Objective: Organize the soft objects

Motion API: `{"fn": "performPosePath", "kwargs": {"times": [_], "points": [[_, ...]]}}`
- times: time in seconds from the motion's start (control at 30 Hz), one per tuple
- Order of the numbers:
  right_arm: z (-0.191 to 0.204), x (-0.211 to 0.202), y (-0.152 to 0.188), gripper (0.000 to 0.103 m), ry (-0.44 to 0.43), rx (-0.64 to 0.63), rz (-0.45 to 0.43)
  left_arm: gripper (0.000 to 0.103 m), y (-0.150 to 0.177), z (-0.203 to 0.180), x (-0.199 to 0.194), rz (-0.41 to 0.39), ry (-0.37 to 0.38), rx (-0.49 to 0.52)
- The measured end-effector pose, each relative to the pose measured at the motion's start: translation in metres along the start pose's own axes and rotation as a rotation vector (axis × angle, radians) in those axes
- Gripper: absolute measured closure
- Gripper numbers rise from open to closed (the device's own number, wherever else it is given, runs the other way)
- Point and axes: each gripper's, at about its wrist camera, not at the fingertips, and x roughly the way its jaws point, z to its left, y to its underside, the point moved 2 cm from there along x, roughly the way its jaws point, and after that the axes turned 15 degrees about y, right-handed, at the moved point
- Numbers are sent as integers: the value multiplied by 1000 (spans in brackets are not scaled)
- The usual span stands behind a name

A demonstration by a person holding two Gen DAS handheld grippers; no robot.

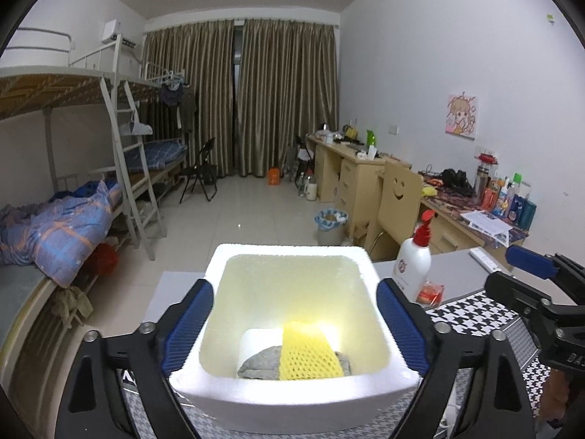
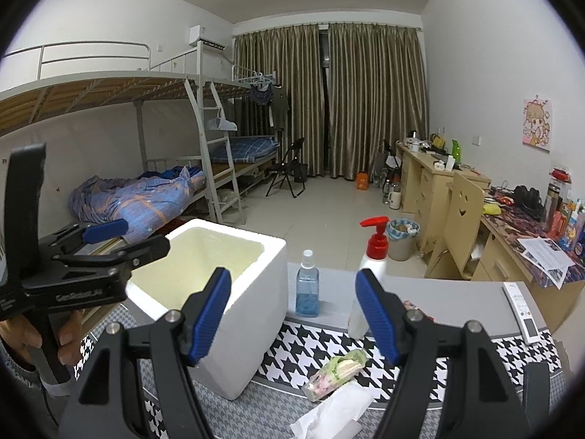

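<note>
Your left tool (image 1: 294, 333) is spread wide, its blue pads either side of the white foam box (image 1: 292, 395) without clearly pinching it; your right tool (image 2: 292, 314) hangs open and empty above the counter (image 2: 457, 296). Inside the box lie a yellow foam net (image 1: 309, 353), a grey cloth (image 1: 257, 367) and a white sheet, so part of the sorting looks done. A crumpled tissue (image 2: 329, 411) and a plastic-wrapped packet (image 2: 336, 367) remain on the houndstooth mat (image 2: 310, 344). Mind the pump bottle (image 2: 374, 256) and blue spray bottle (image 2: 307, 285) beside the box.
</note>
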Motion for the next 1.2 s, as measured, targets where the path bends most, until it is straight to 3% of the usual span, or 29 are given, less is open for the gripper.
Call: {"fn": "performPosePath", "kwargs": {"times": [0.07, 0.13, 0.37, 0.8, 1.2], "points": [[-2, -3, 0, 27, -1, 4, -4, 8, 0, -7, -7, -13, 6, 11], [-4, -9, 0, 18, -1, 6, -16, 6, 0, -13, -13, -27, 9, 19], [-9, -31, 4, 8, 5, 6, -71, 3, 1, -33, -35, -74, -4, 34], [-26, -60, 18, 8, 19, 25, -111, 3, 16, -59, -63, -116, -24, 70], [-40, -77, 34, 8, 64, 38, -119, 3, 35, -87, -67, -111, 29, 115]]}}
